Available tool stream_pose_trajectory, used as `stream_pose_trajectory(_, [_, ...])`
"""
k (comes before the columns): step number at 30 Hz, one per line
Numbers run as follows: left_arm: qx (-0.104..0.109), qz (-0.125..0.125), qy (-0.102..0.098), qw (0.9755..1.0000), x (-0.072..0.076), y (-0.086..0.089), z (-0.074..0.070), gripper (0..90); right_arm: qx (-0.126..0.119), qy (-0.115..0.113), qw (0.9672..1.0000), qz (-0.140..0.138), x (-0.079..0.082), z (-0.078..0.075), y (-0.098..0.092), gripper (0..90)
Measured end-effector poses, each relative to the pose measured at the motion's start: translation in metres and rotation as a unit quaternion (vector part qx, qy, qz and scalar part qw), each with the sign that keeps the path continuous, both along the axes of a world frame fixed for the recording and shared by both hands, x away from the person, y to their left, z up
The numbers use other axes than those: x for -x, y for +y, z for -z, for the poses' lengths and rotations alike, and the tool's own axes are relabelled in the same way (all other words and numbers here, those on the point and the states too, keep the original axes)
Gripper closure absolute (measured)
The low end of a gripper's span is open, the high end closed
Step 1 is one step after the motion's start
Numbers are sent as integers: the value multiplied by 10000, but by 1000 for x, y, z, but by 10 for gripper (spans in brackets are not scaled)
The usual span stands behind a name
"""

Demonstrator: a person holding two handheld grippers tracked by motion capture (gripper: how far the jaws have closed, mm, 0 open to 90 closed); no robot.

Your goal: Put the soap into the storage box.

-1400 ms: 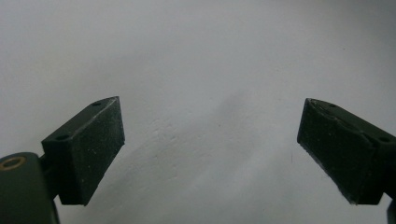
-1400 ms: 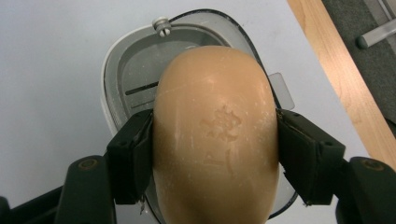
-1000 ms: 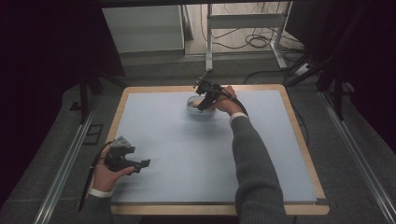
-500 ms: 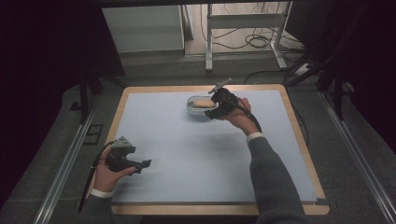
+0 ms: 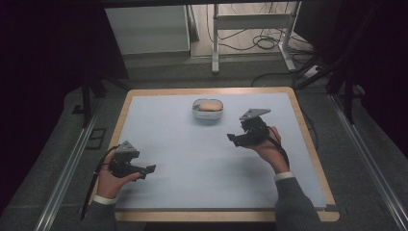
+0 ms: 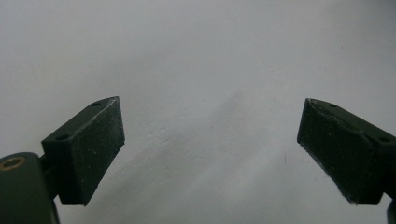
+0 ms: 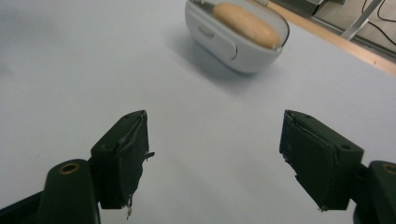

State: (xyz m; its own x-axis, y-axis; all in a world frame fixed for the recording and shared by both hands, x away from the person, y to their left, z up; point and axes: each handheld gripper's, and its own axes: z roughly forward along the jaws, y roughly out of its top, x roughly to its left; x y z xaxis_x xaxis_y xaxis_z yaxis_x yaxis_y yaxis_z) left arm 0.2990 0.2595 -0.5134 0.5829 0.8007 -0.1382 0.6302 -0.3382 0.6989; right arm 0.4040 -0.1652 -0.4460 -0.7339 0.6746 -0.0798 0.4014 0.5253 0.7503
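A white oval dish (image 5: 207, 109) holding a tan, loaf-shaped bun (image 5: 209, 106) sits near the far edge of the pale blue table (image 5: 192, 163), as the right gripper (image 5: 234, 139) hovers just to its right and nearer the person, jaws spread wide and empty. The left gripper (image 5: 150, 169) rests low at the near left corner, well apart from the dish, its jaws likewise spread over bare surface.

The risk from here looks plain: the dish is smooth, glossy plastic with rounded walls, and hard black pads (image 7: 122, 156) closing on its rim could skid off or push it toward the wooden border (image 5: 308, 144). The bun appears soft and matte; a firm pinch would likely dent it. The tabletop is a flat, faintly grained sheet offering little grip, so a nudged dish may slide freely. The pad edges in the right gripper view look frayed.
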Motion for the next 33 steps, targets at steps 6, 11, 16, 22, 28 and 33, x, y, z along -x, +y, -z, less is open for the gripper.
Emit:
stream_pose_trajectory(6, [-21, 2, -24, 10000, 1, -1, -1, 77, -160, -97, 9996, 227, 32, 13, -29, 236])
stream_pose_trajectory(11, [-60, -9, -15, 10000, 1, -1, -1, 77, -241, -125, 9989, 377, 53, 25, -49, 229])
stream_pose_trajectory(16, [-76, -25, -17, 10000, 1, -1, -1, 77, -346, -166, 9980, 497, 71, 32, -66, 227])
stream_pose_trajectory(22, [-94, -5, -18, 10000, 1, -4, -1, 77, -555, -251, 9965, 570, 73, 30, -73, 226])
stream_pose_trajectory(28, [-132, 12, -35, 9999, 3, -5, -1, 77, -572, -397, 9962, 514, 75, 28, -70, 204])
stream_pose_trajectory(33, [-115, -76, -51, 9999, 6, -3, -1, 77, -447, -390, 9969, 509, 74, 31, -69, 171])
